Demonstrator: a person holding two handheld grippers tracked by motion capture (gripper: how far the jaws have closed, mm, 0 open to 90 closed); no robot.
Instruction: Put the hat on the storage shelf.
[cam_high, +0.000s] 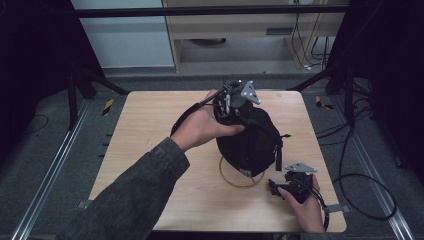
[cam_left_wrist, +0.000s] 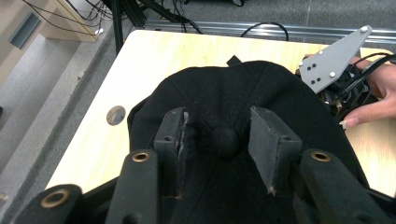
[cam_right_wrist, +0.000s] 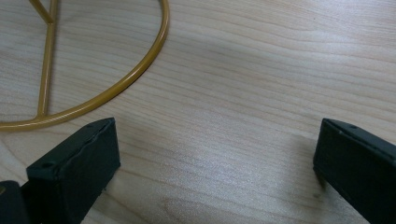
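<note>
The room is dim, with grey carpet floor (cam_high: 45, 150), black frame posts at both sides, and a pale cabinet (cam_high: 250, 30) behind. Cables (cam_high: 360, 195) lie loose on the floor at the right.

In the middle stands the wooden surface (cam_high: 150, 130), light in colour, with a small round hole (cam_left_wrist: 116, 115) near one edge. It carries little else than the work.

On it sits a black cap (cam_high: 250, 142), placed over a golden wire stand (cam_high: 235, 181) whose ring base looks out under the cap's near side. The cap seems already seated on the stand, crown upward, so I judge the main step as nearly done. What is left, I think, is to let go fully and draw both hands away, perhaps to straighten the cap a little.

The left gripper (cam_left_wrist: 219, 135) is at the top of the cap. Its jaws stand partly open at both sides of the small button (cam_left_wrist: 225, 140) on the crown, and the pads do not press on the cloth, as far as I can see.

The right gripper (cam_high: 278, 189) rests low on the surface, just beside the ring base. Its jaws are wide apart and hold nothing; bare wood lies between them.
</note>
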